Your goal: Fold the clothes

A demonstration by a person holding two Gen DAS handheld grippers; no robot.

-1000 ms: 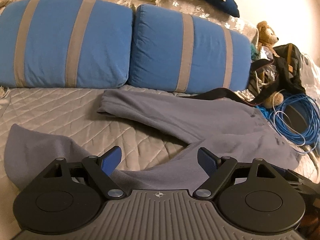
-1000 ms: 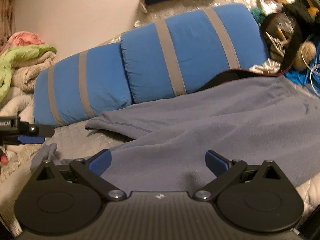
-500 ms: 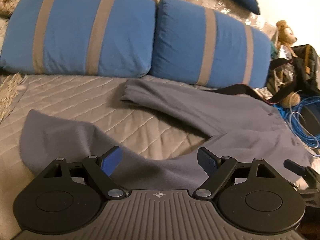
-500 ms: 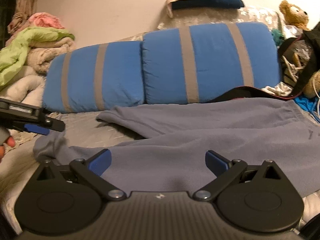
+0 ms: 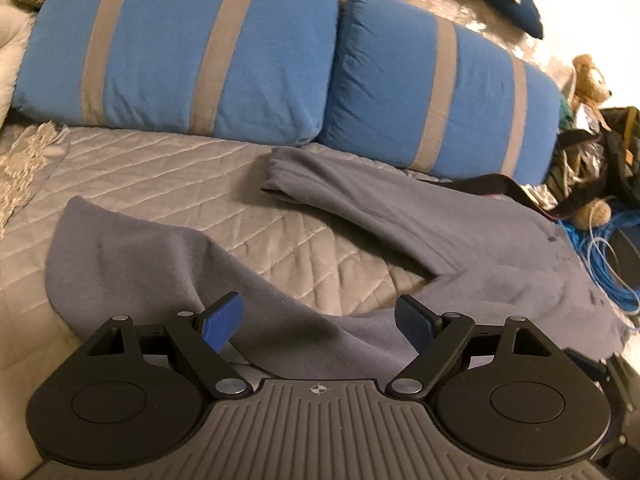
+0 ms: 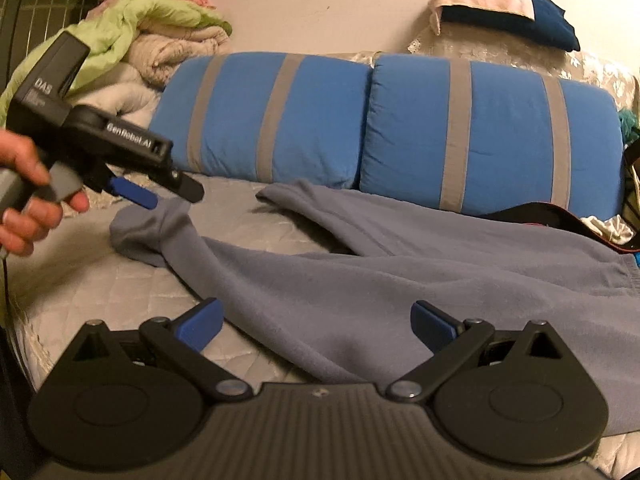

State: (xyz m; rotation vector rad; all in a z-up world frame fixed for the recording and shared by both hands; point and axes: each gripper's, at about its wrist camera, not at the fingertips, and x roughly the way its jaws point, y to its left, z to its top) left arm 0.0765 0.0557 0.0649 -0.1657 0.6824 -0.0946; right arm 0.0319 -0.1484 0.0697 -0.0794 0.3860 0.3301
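Grey trousers (image 5: 460, 240) spread on bed (image 5: 168, 168), legs running toward frame left. Left gripper (image 5: 318, 322) wide open, empty, over near leg; right gripper (image 6: 316, 322) likewise open, empty, nearer waist.

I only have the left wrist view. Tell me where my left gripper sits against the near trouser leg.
Observer: In the right wrist view, the left gripper hangs at the cuff of the grey trousers, pointing down at it. I cannot tell whether it touches.
Operator: Report the right gripper.
Observer: The right gripper has its fingers wide apart over the middle of the near leg, with nothing pinched.
Operator: Name what lies left of the pillows.
Observer: A pile of blankets, a green one among them, is stacked against the wall left of the blue pillows.
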